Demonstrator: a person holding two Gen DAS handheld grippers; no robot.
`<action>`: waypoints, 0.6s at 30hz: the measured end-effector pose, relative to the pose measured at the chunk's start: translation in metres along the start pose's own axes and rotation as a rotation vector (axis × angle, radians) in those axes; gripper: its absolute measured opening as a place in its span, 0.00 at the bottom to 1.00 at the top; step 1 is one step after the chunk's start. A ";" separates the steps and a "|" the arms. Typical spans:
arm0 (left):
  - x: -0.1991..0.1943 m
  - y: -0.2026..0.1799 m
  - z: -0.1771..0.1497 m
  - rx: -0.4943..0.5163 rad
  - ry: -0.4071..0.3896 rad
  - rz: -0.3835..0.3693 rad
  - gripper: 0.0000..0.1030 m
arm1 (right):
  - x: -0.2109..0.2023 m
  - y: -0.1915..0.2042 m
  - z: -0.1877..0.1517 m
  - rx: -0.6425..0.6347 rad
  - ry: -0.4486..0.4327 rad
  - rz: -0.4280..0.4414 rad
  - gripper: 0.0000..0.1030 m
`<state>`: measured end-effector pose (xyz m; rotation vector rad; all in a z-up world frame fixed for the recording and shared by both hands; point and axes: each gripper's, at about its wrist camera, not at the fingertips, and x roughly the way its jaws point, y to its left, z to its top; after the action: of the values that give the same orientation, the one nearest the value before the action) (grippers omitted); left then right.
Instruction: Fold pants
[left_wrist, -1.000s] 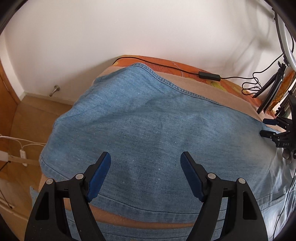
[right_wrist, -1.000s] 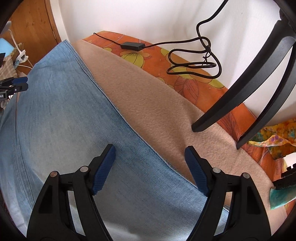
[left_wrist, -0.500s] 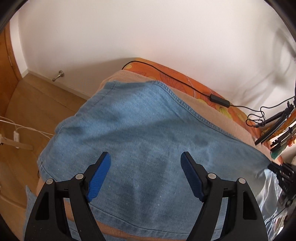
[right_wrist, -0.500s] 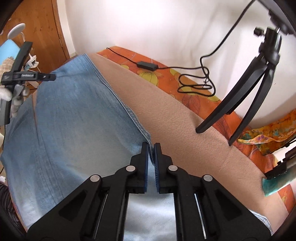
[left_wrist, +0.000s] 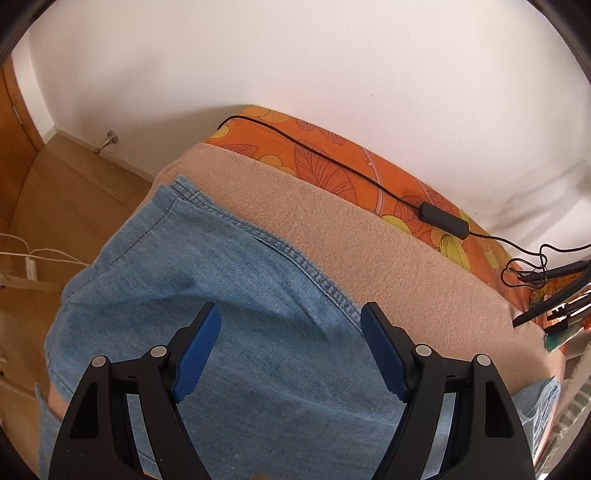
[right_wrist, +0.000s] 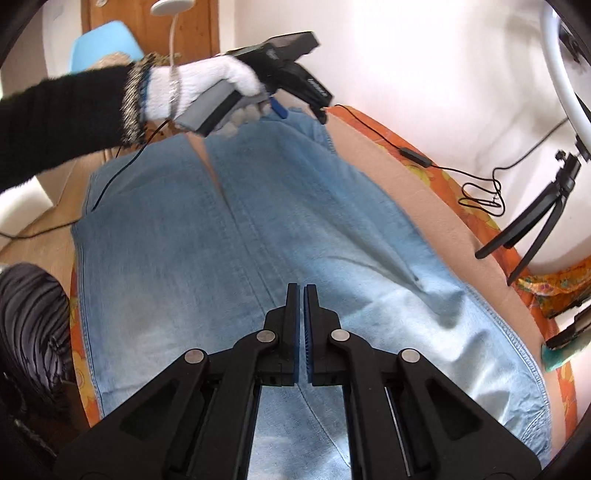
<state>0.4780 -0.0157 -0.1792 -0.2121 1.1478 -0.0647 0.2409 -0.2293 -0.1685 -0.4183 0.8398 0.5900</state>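
Light blue denim pants (right_wrist: 280, 236) lie spread flat on a beige blanket (right_wrist: 424, 206), both legs running away from me with a narrow gap between them. My right gripper (right_wrist: 300, 291) is shut and empty, raised above the pants' middle. My left gripper (left_wrist: 291, 317) is open and empty, hovering over the far leg's end (left_wrist: 207, 266). In the right wrist view the left gripper (right_wrist: 299, 110) is held by a white-gloved hand above the leg hems.
An orange floral sheet (left_wrist: 332, 155) lies under the blanket, with a black cable and adapter (left_wrist: 443, 219) on it. A black tripod (right_wrist: 532, 225) stands at the right. White wall behind. Wood floor (left_wrist: 55, 192) and white cords at the left.
My right gripper shut, then lifted back and up from the pants' edge. My left gripper rose and moved toward the leg hems, still open.
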 end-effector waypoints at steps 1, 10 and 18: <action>0.002 -0.003 0.000 0.007 -0.002 0.006 0.76 | 0.000 0.002 -0.001 -0.018 -0.001 -0.008 0.03; 0.010 -0.004 -0.004 0.001 0.005 -0.006 0.76 | 0.011 -0.086 0.010 0.136 -0.033 -0.128 0.50; 0.010 0.001 0.003 -0.012 0.002 -0.005 0.76 | 0.042 -0.132 0.017 0.083 0.044 -0.224 0.77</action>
<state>0.4849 -0.0158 -0.1870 -0.2256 1.1504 -0.0622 0.3563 -0.3074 -0.1763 -0.4437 0.8434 0.3383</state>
